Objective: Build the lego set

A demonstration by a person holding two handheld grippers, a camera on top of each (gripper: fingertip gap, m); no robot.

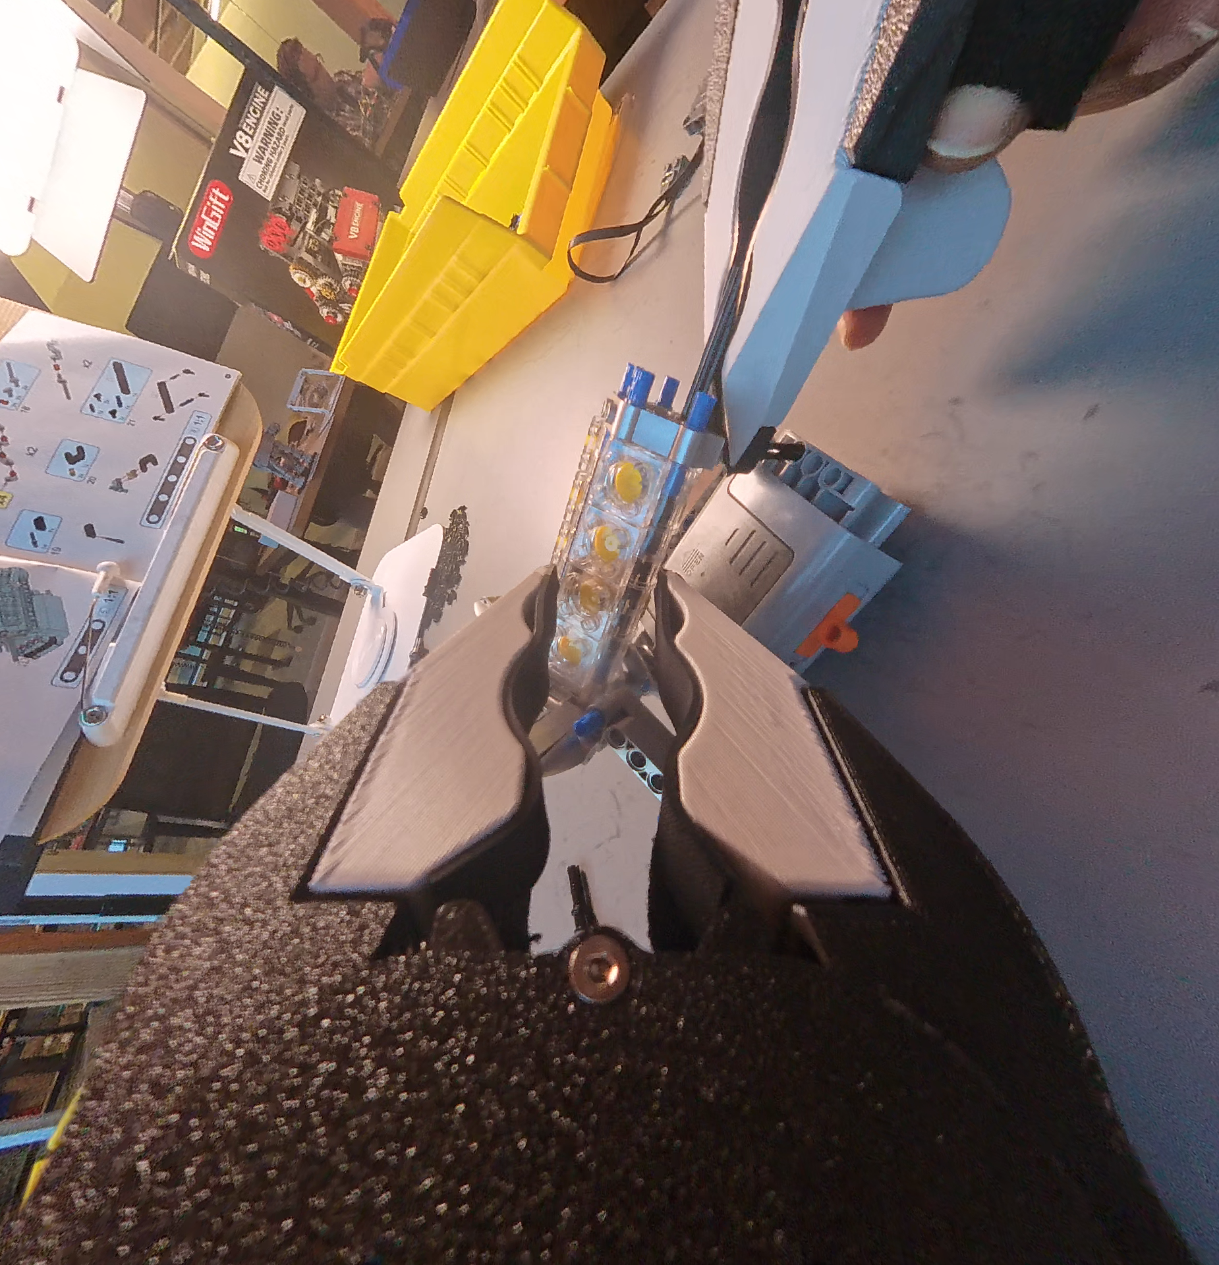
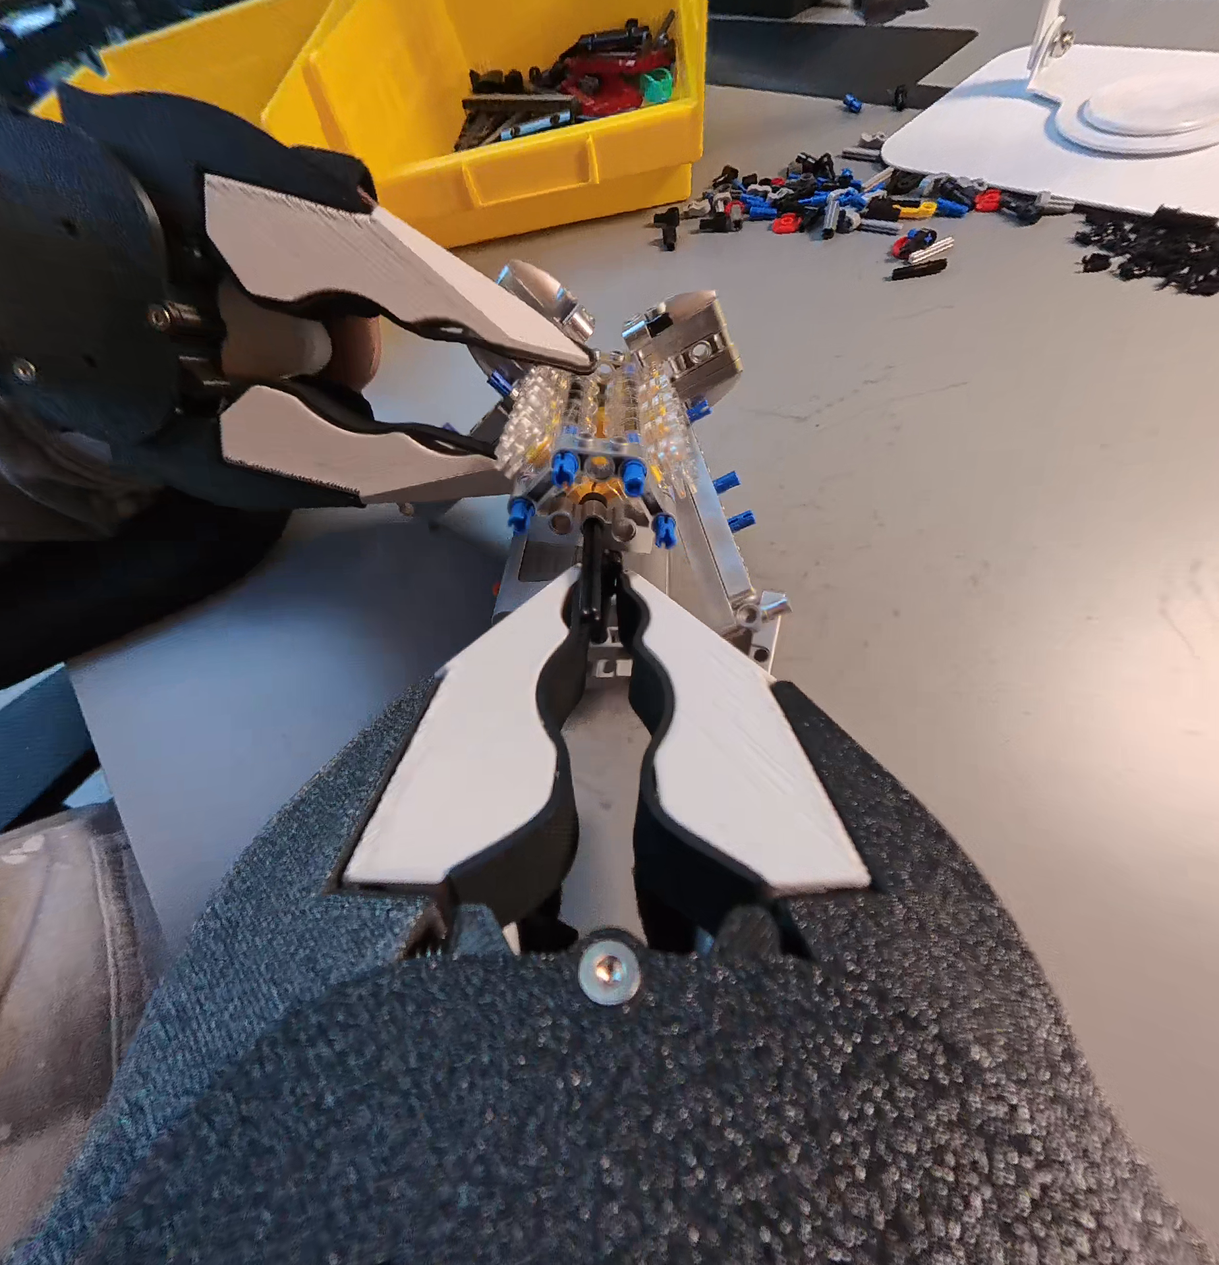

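Your left gripper (image 1: 600, 602) is clamped on the transparent cylinder bank (image 1: 610, 541) of a brick-built engine model (image 2: 613, 438), fingers pressing either side of the clear bricks with yellow pistons inside. From the right wrist view the same left gripper (image 2: 538, 411) comes in from the left, one finger on top of the clear bank, the other at its lower side.

Your right gripper (image 2: 601, 602) is nearly closed on a thin black axle (image 2: 588, 568) that sticks out of the near end of the model, at the hub ringed by blue pins (image 2: 564, 471). Fingers touch the axle on both sides. The axle's far end sits in the hub; how deep, can't tell.

The model rests on a grey table (image 2: 969, 547), near the middle, over a grey battery box (image 1: 785, 561) with an orange switch. Two chrome round parts sit at the model's far end.

Behind it: a yellow bin (image 2: 497, 130) holding dark, red and green pieces, a second yellow bin to its left. Right of the bins, a scatter of small loose parts (image 2: 833, 198) in black, blue, red and grey, next to a white stand base (image 2: 1004, 137). In the left wrist view, an instruction booklet (image 1: 79, 479) is clipped on a holder, and a black product box (image 1: 278, 198) stands beside the bins.
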